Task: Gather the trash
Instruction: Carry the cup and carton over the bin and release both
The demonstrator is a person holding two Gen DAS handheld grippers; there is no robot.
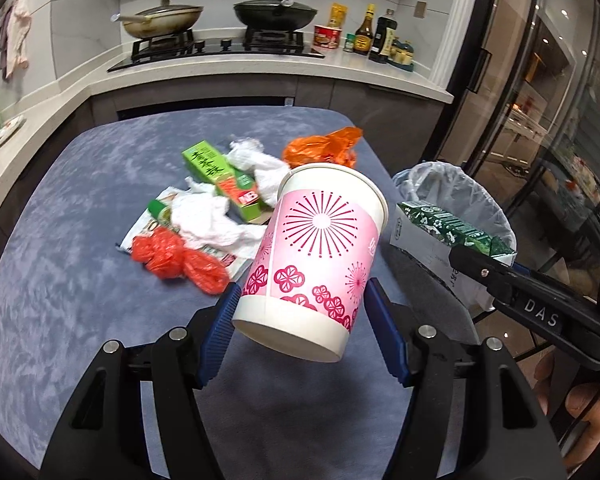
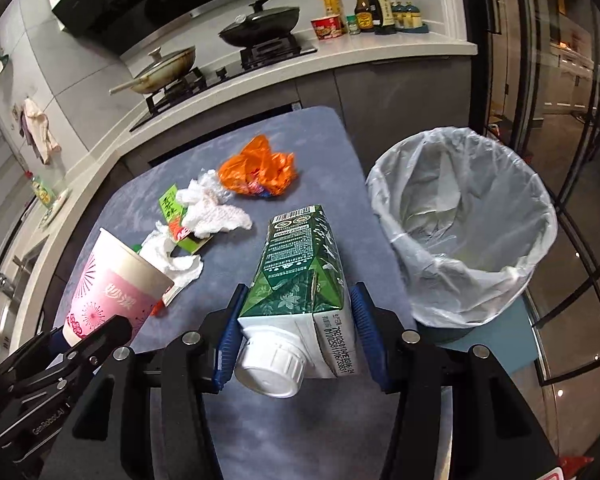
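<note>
My left gripper (image 1: 300, 316) clamps pink paper cup (image 1: 314, 256) near base, long axis tilted, mouth pointing up and away. My right gripper (image 2: 294, 330) pinches green carton (image 2: 300, 276), cap toward me, bottom aimed away. Both above blue table (image 1: 80, 208); lined bin (image 2: 464, 224) beside table's right edge, kitchen stove (image 1: 220, 46) behind.

the lined bin (image 2: 464, 224) gapes unobstructed beside the table (image 2: 308, 148), whose far half holds a trash heap (image 1: 216, 208).

place: home kitchen; evidence: gas hob (image 1: 220, 50) | lidded woks (image 1: 276, 10) | sauce bottles (image 1: 374, 36) | countertop (image 1: 260, 72)
</note>
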